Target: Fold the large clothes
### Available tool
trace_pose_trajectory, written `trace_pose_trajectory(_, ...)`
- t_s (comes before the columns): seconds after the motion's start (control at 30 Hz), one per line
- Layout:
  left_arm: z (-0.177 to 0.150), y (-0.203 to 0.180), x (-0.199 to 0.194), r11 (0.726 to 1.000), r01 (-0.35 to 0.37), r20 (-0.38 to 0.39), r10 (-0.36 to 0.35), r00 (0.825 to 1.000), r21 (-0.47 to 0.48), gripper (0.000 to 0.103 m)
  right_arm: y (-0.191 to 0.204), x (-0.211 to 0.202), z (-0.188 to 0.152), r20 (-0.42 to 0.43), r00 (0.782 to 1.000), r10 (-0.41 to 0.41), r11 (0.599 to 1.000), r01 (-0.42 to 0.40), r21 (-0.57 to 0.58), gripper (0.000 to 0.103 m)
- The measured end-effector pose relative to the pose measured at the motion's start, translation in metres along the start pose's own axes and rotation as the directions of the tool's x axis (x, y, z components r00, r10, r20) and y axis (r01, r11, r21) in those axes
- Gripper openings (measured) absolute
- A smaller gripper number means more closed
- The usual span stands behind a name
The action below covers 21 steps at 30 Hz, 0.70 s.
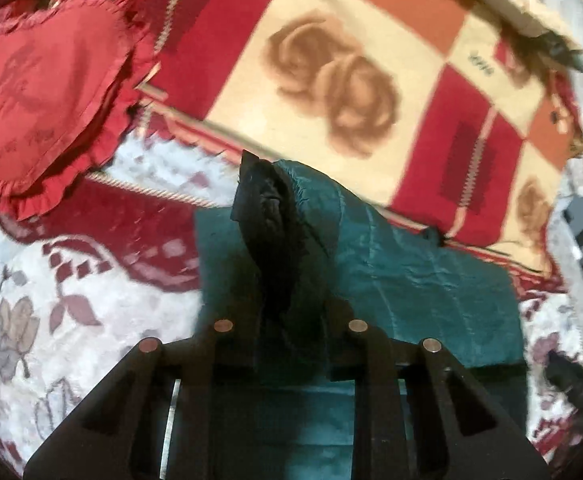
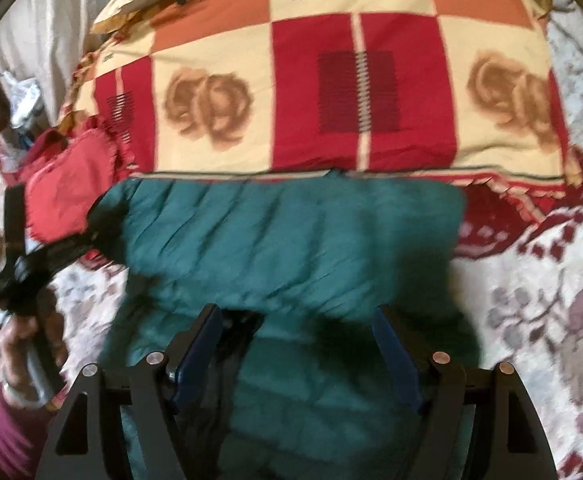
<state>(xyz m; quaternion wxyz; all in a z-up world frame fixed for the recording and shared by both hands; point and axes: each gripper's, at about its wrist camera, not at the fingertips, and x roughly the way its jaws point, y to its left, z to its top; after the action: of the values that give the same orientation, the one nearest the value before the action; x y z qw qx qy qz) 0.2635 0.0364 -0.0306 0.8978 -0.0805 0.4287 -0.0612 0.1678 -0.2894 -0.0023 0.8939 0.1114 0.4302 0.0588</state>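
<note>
though the teal jacket already lies as a flattened block on the floral bedspread, just below the checked blanket, the folding looks only partly done, with its dark cuff end still to be laid over. the left gripper is pinched shut on that black cuff. the right gripper stands wide above the jacket, gripping nothing. the fabric is puffy, quilted and creased.
</note>
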Motion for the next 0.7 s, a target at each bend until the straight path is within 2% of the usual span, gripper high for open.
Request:
trace_pose_trajectory(0.1, -0.010, 0.023, 0.023, 0.998, -0.027, -0.061, 0.023, 0.998, -0.060, 0.021, -0.005, 0.008, 0.014, 0.009, 0.998, -0.061, 0.998, 0.061, -0.019, 0.075)
trace_pose_trajectory(0.17, -0.014, 0.030, 0.034, 0.997, -0.048, -0.084, 0.042, 0.996, -0.067, 0.021, -0.007, 0.020, 0.021, -0.002, 0.993, -0.116, 0.993, 0.115, -0.040, 0.075)
trace_pose_trajectory(0.37, -0.023, 0.018, 0.044, 0.996, -0.085, -0.094, 0.084, 0.992, -0.014, 0.021, -0.035, 0.080, 0.029, -0.095, 0.974, -0.207, 0.978, 0.205, -0.030, 0.075)
trace_pose_trajectory(0.47, -0.023, 0.010, 0.045, 0.996, -0.084, -0.099, 0.085, 0.991, 0.016, 0.023, -0.053, 0.113, 0.022, -0.155, 0.966, -0.206, 0.978, 0.209, 0.006, 0.075)
trace_pose_trajectory(0.53, -0.024, 0.001, 0.047, 0.995, -0.089, -0.100, 0.093, 0.991, 0.045, 0.023, -0.067, 0.126, 0.018, -0.173, 0.964, -0.203, 0.975, 0.216, 0.057, 0.080)
trace_pose_trajectory(0.63, -0.027, -0.010, 0.048, 0.987, -0.134, -0.087, 0.142, 0.986, 0.092, 0.023, -0.070, 0.120, 0.016, -0.162, 0.968, -0.193, 0.974, 0.209, 0.088, 0.082)
trace_pose_trajectory(0.7, -0.027, -0.010, 0.048, 0.986, -0.138, -0.085, 0.146, 0.986, 0.092, 0.023, -0.062, 0.105, 0.016, -0.135, 0.970, -0.201, 0.976, 0.211, 0.058, 0.082)
